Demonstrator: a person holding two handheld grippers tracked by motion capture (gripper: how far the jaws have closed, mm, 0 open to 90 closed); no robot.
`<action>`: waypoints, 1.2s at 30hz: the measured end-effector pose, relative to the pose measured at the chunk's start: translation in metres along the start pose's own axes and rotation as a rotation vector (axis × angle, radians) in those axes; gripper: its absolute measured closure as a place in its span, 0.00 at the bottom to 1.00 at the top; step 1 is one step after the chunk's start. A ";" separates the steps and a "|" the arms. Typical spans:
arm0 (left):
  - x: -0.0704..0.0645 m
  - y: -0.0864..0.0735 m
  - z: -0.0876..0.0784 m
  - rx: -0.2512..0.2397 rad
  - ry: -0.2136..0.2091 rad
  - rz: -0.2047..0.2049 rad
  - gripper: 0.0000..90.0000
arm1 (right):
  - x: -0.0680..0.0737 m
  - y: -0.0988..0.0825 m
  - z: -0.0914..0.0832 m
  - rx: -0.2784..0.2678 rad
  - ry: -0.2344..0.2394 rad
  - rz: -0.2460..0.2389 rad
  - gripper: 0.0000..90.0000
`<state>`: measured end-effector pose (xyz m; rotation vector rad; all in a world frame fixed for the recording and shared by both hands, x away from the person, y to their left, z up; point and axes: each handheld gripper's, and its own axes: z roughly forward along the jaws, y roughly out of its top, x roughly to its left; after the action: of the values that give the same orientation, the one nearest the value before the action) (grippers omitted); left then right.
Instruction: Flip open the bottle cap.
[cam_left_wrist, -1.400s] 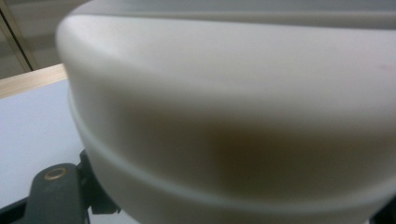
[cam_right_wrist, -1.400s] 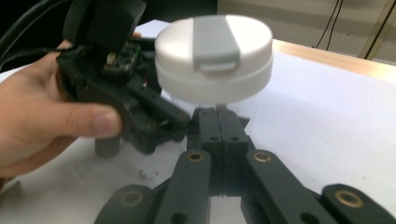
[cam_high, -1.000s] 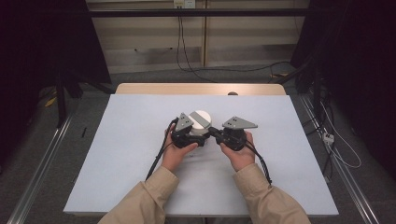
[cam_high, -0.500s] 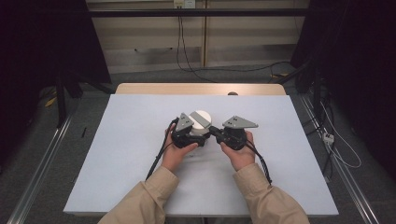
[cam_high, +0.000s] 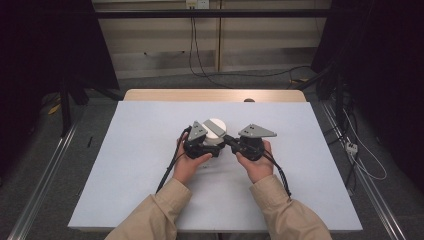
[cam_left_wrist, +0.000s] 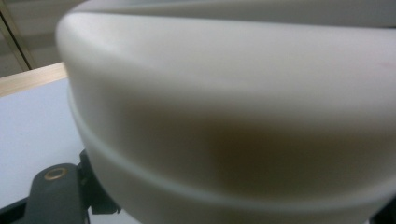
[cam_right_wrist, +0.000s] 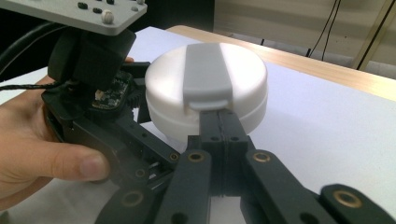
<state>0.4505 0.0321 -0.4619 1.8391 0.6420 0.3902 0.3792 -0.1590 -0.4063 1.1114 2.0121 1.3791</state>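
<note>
My left hand-held gripper (cam_high: 212, 145) is clamped on the round white container (cam_high: 216, 129), whose side looms close and blurred in its own view. My right hand-held gripper (cam_right_wrist: 219, 122) has its jaws pressed together, their tips touching the container's wall just below the grey tab (cam_right_wrist: 207, 74) on its lid. The container sits mid-worktop (cam_high: 140, 150).

I see a round white plastic container (cam_high: 216, 131) with a flat grey tab-shaped strip (cam_right_wrist: 206, 74) across its lid, lid closed, sitting upright on the bench, slightly toward twelve o'clock of centre.
</note>
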 end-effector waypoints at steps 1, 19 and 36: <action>0.000 0.000 0.000 0.000 0.000 0.000 0.21 | 0.000 0.000 0.000 -0.004 0.000 0.005 1.00; 0.000 0.000 0.000 0.000 0.000 -0.001 0.21 | 0.002 0.019 0.001 -0.041 0.010 -0.015 1.00; 0.000 0.000 0.000 0.001 0.000 0.000 0.21 | 0.003 0.035 0.010 -0.054 0.005 -0.036 1.00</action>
<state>0.4506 0.0319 -0.4619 1.8400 0.6423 0.3901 0.3970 -0.1448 -0.3774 1.0449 1.9765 1.4107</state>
